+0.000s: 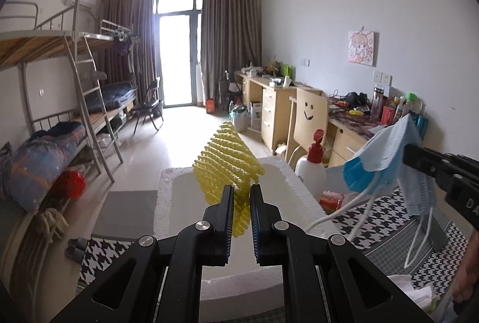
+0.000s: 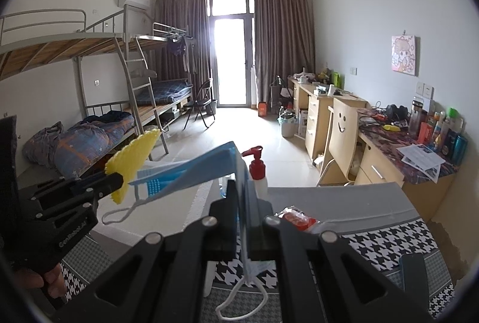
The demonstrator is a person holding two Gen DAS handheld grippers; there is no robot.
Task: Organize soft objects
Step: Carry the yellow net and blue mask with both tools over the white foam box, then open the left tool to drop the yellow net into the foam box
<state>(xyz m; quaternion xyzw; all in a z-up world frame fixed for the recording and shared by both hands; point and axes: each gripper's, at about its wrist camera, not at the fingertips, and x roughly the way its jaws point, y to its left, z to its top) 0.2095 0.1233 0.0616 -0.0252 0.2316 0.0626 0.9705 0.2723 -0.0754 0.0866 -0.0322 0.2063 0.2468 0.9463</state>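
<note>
Left gripper (image 1: 242,203) closed on the lower edge of a yellow foam net (image 1: 229,161), held in the air just above the near half of the white foam box (image 1: 296,182). Right gripper (image 2: 242,221) clamped on a blue face mask (image 2: 191,173), hanging to the right of the box and above the checked cloth (image 2: 389,245), ear loops (image 2: 242,293) dangling loose below the fingers. Best lowered one at a time into the open box, net first, released only once clear of the rim, to judge from the light, springy material likely to bounce out. Mask brought across to the box with loops gathered inward, kept from snagging on the pump bottle (image 2: 258,173) standing just beyond the right rim, or on the red packet (image 2: 296,218) lying on the cloth right of the box. Grips kept firm until over the cavity; both pieces thin and easily dropped. Beyond the box, wooden chair with a smiling face (image 1: 310,113) and cluttered desk (image 1: 359,122) to the right, bunk beds (image 1: 74,101) to the left, curtained glass door (image 1: 176,53) farthest off.
</note>
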